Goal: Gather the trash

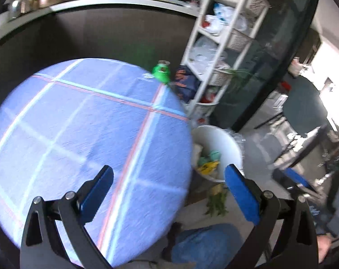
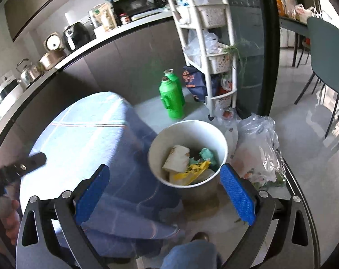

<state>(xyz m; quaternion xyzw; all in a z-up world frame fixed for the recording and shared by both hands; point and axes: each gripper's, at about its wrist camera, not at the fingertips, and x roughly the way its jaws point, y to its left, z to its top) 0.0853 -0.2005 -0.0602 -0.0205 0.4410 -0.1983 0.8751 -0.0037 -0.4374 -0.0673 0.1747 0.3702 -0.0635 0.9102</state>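
Note:
A white trash bin [image 2: 157, 143] stands on the floor beside a round table with a blue checked cloth [image 2: 84, 134]. Inside it lie crumpled paper [image 2: 177, 159], a yellow wrapper [image 2: 189, 172] and a green scrap [image 2: 206, 153]. My right gripper [image 2: 165, 188] is open and empty, above the table's edge and the bin. My left gripper [image 1: 169, 190] is open and empty over the table's [image 1: 79, 123] right edge, with the bin [image 1: 227, 139] ahead to its right. Green leaves [image 1: 216, 201] lie on the floor by the bin.
Two green bottles [image 2: 171, 98] stand on the floor behind the bin. A white shelf cart [image 2: 205, 42] with bags stands at the back. A clear plastic bag [image 2: 261, 152] lies right of the bin. A dark counter [image 2: 90, 44] with appliances runs behind. A teal chair [image 2: 326, 67] is at right.

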